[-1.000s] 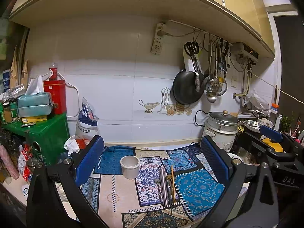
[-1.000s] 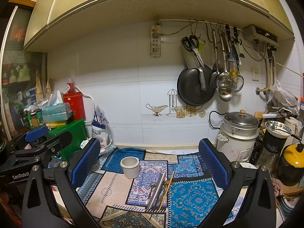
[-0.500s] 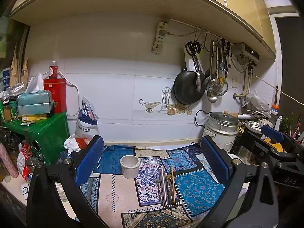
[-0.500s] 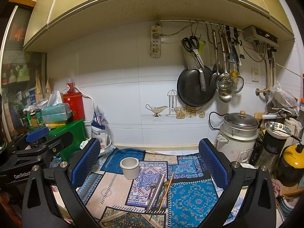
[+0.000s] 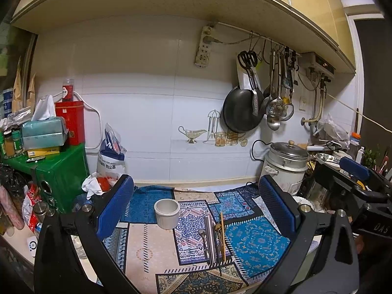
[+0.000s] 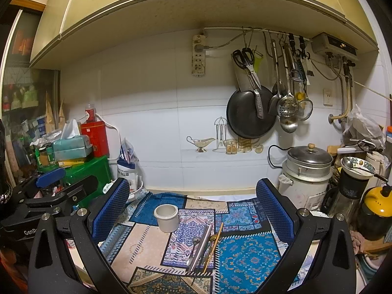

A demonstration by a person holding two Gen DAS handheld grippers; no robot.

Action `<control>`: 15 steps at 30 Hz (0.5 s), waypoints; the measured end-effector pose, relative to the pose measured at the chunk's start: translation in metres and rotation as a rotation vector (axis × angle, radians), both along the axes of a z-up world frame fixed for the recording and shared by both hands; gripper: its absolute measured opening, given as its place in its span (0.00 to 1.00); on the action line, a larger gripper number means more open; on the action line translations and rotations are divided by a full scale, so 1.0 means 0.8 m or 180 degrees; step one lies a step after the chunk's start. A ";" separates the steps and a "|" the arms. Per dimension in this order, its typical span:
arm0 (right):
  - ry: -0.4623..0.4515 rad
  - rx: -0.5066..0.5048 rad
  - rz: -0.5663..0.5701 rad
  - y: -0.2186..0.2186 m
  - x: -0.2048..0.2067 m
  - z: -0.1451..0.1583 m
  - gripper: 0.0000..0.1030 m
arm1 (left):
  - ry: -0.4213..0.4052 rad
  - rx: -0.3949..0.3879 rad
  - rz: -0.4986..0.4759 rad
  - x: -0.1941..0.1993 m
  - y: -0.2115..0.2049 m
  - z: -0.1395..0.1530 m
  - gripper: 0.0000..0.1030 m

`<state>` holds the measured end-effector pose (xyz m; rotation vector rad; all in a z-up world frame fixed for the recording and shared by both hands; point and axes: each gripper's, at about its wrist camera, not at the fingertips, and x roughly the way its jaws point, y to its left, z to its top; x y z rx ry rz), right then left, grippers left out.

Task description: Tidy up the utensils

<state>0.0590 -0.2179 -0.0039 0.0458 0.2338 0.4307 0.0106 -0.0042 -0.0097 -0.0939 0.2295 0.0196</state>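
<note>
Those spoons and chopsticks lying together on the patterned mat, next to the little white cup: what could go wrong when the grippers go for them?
The utensils lie bunched side by side, so a pinch may catch several at once or flick one away. The white cup looks light and stands close by; dropping a long piece in could tip it. Both the left gripper and right gripper hang open near each other and might collide.

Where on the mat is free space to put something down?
Free: the beige patch left of the utensils, below the white cup; the blue patch right of them. Crowded: counter right of the rice cooker.
</note>
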 end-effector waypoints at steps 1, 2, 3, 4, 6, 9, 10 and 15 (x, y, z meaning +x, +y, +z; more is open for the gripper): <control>0.0001 0.0003 0.0004 -0.001 0.000 0.000 1.00 | -0.0001 0.0002 0.0001 0.000 -0.001 0.000 0.99; -0.0002 0.0004 0.0001 -0.001 0.000 0.000 1.00 | 0.0001 0.0003 0.0001 0.000 0.000 0.000 0.99; -0.0002 0.0003 0.0002 -0.001 0.000 0.000 1.00 | 0.0000 0.0004 0.0001 0.000 0.001 0.000 0.99; -0.0002 -0.0001 0.0002 -0.001 0.000 0.000 1.00 | 0.0000 0.0006 0.0002 0.000 0.001 0.000 0.99; -0.0001 0.0001 -0.0002 -0.001 0.000 0.000 1.00 | 0.0002 0.0003 -0.0004 0.001 0.002 0.001 0.99; 0.0001 0.0003 -0.0003 -0.001 0.000 -0.001 1.00 | 0.0002 0.0004 -0.0006 0.001 0.000 0.001 0.99; 0.0002 0.0002 -0.0004 -0.001 0.000 0.000 1.00 | 0.0005 0.0005 -0.0009 0.003 0.000 0.003 0.99; 0.0000 0.0003 -0.0005 -0.001 0.001 0.000 1.00 | 0.0004 0.0004 -0.0020 0.006 0.001 0.006 0.99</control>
